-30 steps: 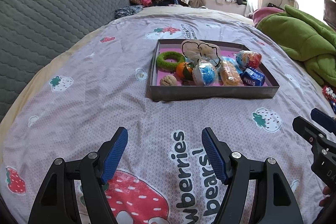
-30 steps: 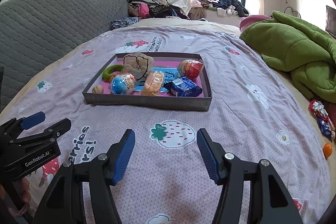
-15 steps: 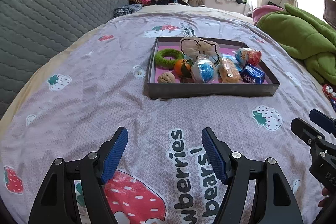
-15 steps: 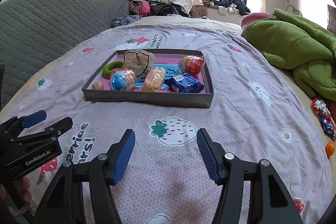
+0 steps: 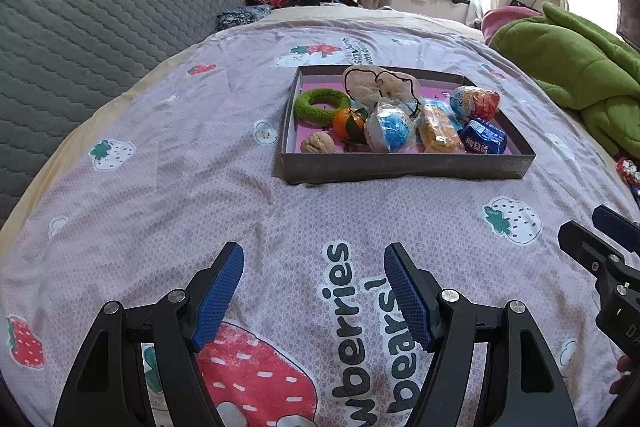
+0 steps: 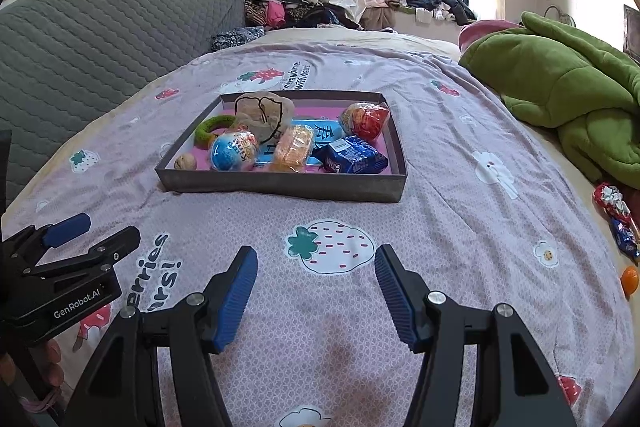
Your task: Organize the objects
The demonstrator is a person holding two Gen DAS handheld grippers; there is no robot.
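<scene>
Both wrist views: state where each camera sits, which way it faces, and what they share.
Left wrist: on the left gripper, facing along the bed to the tray; its open fingers show, right gripper at right edge.
Right wrist: on the right gripper, same heading; open fingers, left gripper at left edge.
Shared: tray, green blanket, window.

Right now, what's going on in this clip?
A person holds a hand-held gripper in each hand above a bed. The left hand-held gripper and right hand-held gripper are both open and empty, short of the tray. The tray already holds a green ring, an orange, a walnut and wrapped snacks. A few wrapped items lie loose at the bed's right edge.
</scene>
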